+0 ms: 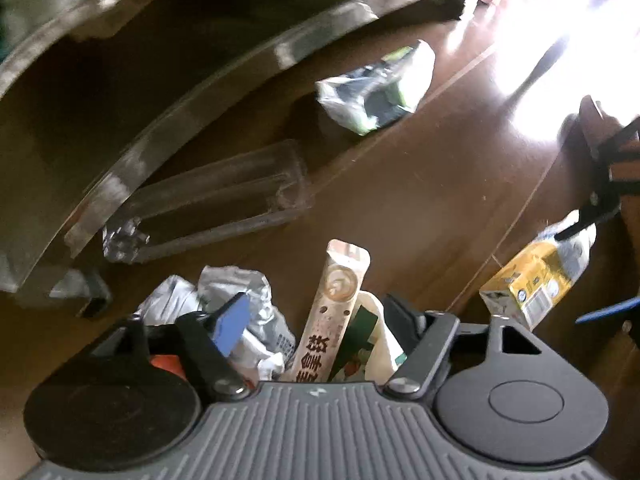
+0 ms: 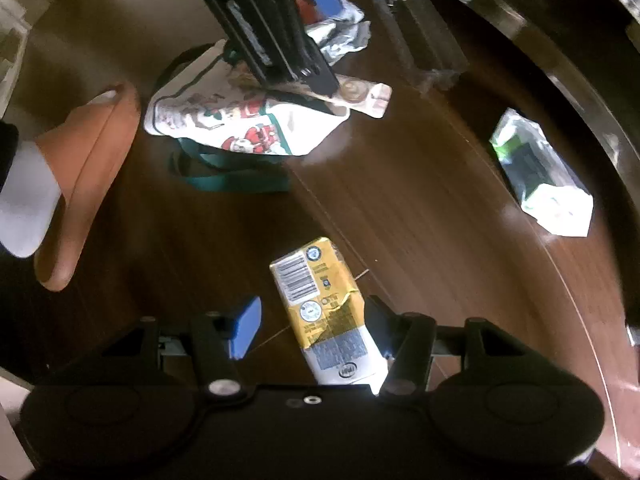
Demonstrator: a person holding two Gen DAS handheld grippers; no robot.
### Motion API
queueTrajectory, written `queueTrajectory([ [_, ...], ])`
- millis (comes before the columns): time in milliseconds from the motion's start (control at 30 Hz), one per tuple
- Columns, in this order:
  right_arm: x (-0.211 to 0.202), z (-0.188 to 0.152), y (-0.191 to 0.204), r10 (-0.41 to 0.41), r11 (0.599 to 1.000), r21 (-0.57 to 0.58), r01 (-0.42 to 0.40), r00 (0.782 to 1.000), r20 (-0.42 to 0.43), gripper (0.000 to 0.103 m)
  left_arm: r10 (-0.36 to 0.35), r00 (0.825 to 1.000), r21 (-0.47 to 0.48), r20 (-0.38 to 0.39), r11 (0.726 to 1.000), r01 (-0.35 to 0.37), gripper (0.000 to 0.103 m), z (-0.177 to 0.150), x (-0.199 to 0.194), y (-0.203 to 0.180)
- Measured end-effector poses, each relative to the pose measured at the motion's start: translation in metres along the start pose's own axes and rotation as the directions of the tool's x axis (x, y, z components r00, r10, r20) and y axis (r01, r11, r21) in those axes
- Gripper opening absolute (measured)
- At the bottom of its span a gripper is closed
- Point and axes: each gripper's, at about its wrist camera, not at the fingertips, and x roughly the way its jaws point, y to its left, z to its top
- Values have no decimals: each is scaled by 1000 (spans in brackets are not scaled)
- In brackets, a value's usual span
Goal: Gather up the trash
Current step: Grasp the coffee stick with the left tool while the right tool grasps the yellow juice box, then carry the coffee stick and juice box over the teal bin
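**Two grippers lowered onto floor litter**

Dark wooden flooring (image 2: 400,200) filled both views, with a curved glass table edge (image 1: 224,80) above it. The left gripper (image 1: 316,320) was seen part open, its jaws straddling a coffee stick sachet (image 1: 336,304) that lay on a printed cloth bag (image 2: 240,128); whether the pads pressed on the sachet could not be told. Crumpled foil wrappers (image 1: 236,292) lay just beside its blue pad. The right gripper (image 2: 312,324) was held open around a crushed yellow drink carton (image 2: 320,308), with a gap visible at the blue pad, so nothing was gripped yet. Farther out, a green-and-white packet (image 2: 536,176) and a clear plastic tray (image 1: 224,196) were left on the floor, and an orange slipper (image 2: 84,184) was noted near the bag. The pick-up step was judged to be in hand; closing on sachet and carton would be called for next.
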Motion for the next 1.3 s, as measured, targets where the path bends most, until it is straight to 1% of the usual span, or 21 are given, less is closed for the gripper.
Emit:
queueTrajectory([
  [33, 1, 0, 1, 0, 1000, -8, 0, 1000, 0, 57, 10, 1000, 23, -3, 1000, -10, 65, 1, 2, -2],
  [100, 3, -2, 1, 8, 1000, -16, -8, 1000, -7, 57, 13, 1000, 45, -13, 999, -12, 55, 1, 10, -3],
  [200, 7, -3, 5, 3, 999, -38, -3, 1000, -15, 57, -1, 999, 27, -44, 1000, 2, 46, 1, 20, 3],
  [367, 16, -5, 10, -10, 998, -70, 8, 999, -31, 57, -15, 998, 56, -68, 998, 19, 46, -3, 31, 2],
  [467, 21, -5, 16, -58, 992, -117, 56, 998, -10, 58, -11, 997, 69, -78, 997, 17, 46, -6, 36, -1],
  [533, 23, -3, 18, -82, 988, -134, 82, 997, 1, 58, -9, 997, 75, -83, 997, 15, 43, -7, 39, -3],
  [567, 24, -2, 18, -94, 986, -136, 94, 996, 5, 57, -5, 996, 79, -87, 997, 12, 39, -7, 40, -5],
  [633, 24, -1, 15, -97, 988, -116, 97, 995, 8, 55, -1, 996, 77, -95, 997, 9, 34, -8, 44, -5],
  [733, 24, -1, 14, -124, 983, -136, 126, 992, 22, 56, -11, 996, 56, -94, 998, 16, 29, -8, 46, -2],
  [767, 26, -1, 14, -121, 981, -147, 122, 992, 19, 57, -14, 996, 54, -93, 998, 19, 27, -8, 46, -2],
  [867, 31, -2, 15, -72, 987, -147, 71, 997, -2, 57, -14, 996, 51, -88, 999, 18, 25, -9, 46, -1],
  [900, 35, -2, 17, -84, 985, -155, 81, 996, -13, 57, -16, 996, 45, -87, 999, 19, 24, -9, 46, 0],
  [967, 47, -3, 24, -154, 972, -188, 142, 987, -48, 57, -16, 996, 34, -85, 999, 19, 23, -10, 46, 1],
  [1000, 51, -3, 24, -156, 972, -189, 142, 986, -60, 57, -13, 996, 31, -83, 999, 16, 22, -10, 46, 1],
  [1100, 53, -5, 21, -141, 981, -146, 130, 988, -68, 52, -8, 997, 22, -80, 1000, 9, 21, -11, 44, 1],
  [1200, 50, -4, 19, -148, 984, -116, 138, 985, -85, 51, -10, 997, 0, -79, 1000, 10, 20, -11, 40, 4],
  [1300, 41, 1, 16, -136, 989, -63, 131, 987, -88, 50, -8, 997, -26, -73, 1000, 6, 19, -11, 32, 8],
])
